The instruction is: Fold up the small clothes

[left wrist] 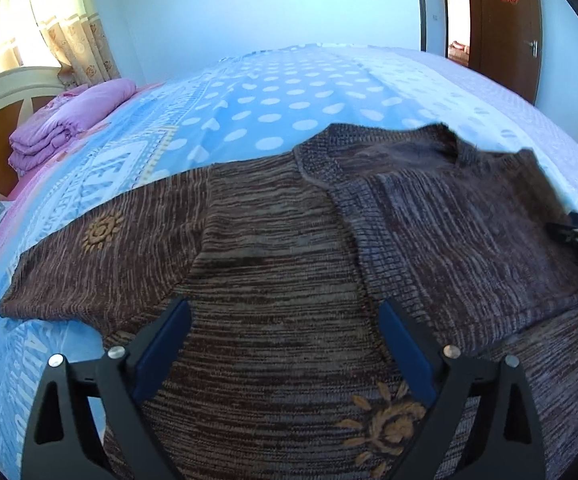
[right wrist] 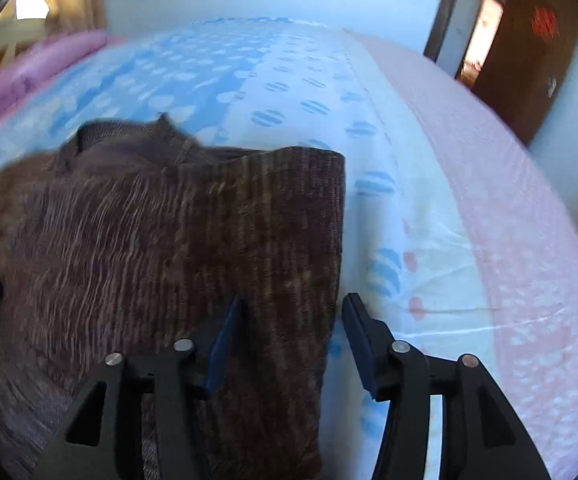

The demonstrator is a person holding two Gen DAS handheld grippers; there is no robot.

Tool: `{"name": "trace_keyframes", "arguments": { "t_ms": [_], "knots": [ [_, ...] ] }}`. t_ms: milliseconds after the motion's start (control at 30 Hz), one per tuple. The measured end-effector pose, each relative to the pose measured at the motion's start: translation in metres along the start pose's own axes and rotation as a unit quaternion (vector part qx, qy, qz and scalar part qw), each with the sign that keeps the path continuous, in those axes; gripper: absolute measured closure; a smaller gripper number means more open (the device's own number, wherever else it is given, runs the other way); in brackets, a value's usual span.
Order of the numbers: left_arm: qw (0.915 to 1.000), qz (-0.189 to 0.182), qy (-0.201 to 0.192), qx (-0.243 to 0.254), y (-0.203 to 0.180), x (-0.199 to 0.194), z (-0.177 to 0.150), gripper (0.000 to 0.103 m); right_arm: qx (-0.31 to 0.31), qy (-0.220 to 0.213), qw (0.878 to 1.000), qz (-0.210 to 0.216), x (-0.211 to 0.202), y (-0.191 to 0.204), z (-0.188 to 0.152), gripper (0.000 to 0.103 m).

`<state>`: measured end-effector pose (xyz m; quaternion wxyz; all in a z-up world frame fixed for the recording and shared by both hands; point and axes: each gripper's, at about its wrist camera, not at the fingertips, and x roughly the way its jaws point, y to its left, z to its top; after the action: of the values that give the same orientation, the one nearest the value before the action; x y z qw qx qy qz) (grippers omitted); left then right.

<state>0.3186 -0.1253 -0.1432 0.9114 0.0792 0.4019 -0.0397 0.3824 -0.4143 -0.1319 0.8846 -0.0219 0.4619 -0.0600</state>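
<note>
Fingers [left wrist: 401,344] parted over sweater [left wrist: 273,264], collar pointing away.

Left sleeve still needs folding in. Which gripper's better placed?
Left. The left gripper hovers open over the sweater beside the spread sleeve. The right gripper is at the opposite, already folded edge.

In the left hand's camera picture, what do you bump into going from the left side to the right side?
Purple folded blanket → sun flower stitched on the sleeve → sweater's collar → brown door.
</note>
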Motion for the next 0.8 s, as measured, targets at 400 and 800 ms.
{"name": "trace_keyframes", "arguments": {
  "t_ms": [400,800],
  "knots": [
    [0.9992,-0.009,0.017,-0.034,0.012,0.01,-0.002,0.0,0.081,-0.05,0.995,0.034,-0.034,-0.032,-0.007,0.053],
    [0.9983,0.032,-0.019,-0.045,0.069,-0.031,-0.01,0.0,0.083,-0.037,0.995,-0.052,-0.028,-0.049,0.006,0.053]
  ]
}}
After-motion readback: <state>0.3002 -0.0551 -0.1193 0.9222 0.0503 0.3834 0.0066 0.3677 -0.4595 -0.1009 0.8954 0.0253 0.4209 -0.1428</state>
